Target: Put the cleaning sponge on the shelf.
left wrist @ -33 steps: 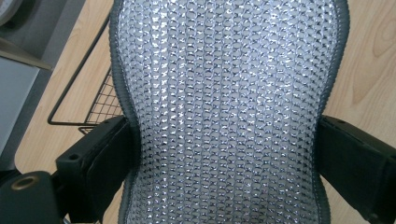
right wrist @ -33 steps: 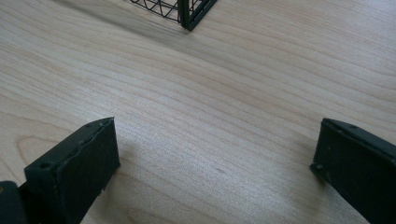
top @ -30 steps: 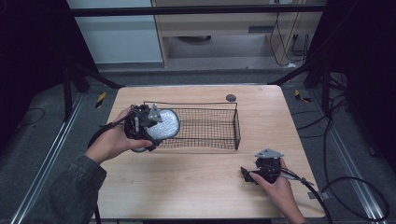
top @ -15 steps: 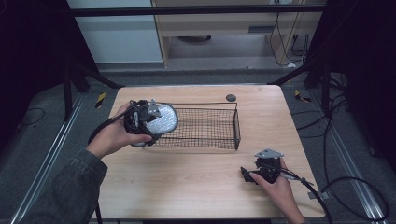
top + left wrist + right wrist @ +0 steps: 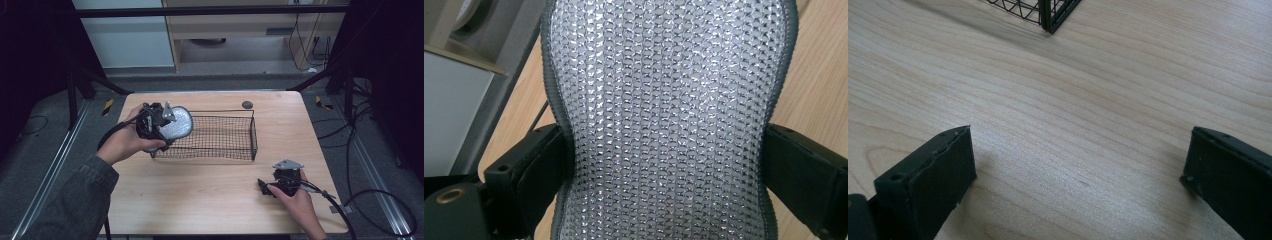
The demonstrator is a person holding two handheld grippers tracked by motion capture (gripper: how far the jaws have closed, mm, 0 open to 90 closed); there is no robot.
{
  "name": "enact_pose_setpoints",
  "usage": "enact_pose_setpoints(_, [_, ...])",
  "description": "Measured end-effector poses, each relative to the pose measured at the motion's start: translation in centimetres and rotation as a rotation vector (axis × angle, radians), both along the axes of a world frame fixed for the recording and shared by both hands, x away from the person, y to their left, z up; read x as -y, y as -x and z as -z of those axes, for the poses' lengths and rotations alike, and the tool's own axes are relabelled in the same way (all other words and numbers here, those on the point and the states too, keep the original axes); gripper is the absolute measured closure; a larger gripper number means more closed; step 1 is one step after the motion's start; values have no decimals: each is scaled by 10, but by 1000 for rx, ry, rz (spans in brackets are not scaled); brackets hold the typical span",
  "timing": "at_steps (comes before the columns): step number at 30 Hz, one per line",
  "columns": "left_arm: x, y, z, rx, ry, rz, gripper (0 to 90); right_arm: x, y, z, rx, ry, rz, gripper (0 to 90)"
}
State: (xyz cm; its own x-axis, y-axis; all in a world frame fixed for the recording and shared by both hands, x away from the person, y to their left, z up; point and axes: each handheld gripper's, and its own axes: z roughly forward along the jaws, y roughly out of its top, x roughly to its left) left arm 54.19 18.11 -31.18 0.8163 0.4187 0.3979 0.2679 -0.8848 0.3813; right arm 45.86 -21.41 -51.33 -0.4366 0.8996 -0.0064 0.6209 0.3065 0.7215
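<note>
Lab test rig, dark frame (image 5: 80,82), floor cables (image 5: 380,200), wooden table (image 5: 200,195)

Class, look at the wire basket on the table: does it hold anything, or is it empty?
Empty. Only bare mesh shows inside the wire basket; the silver pad is in the left gripper at its end.

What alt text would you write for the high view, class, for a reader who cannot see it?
A person's left gripper holds a silvery mesh pad over the left end of a black wire basket on a wooden table. The right gripper rests open on the table near its front right.
</note>
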Motion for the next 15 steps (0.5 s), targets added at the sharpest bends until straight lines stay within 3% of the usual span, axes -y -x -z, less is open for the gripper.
enact_pose_setpoints(11, [2, -9, 2, 26, -22, 13, 69, 0, 0, 0, 1, 0, 0, 4])
enact_pose_setpoints(15, [4, -14, 7, 39, -41, 39, 69, 0, 0, 0, -1, 0, 0, 4])
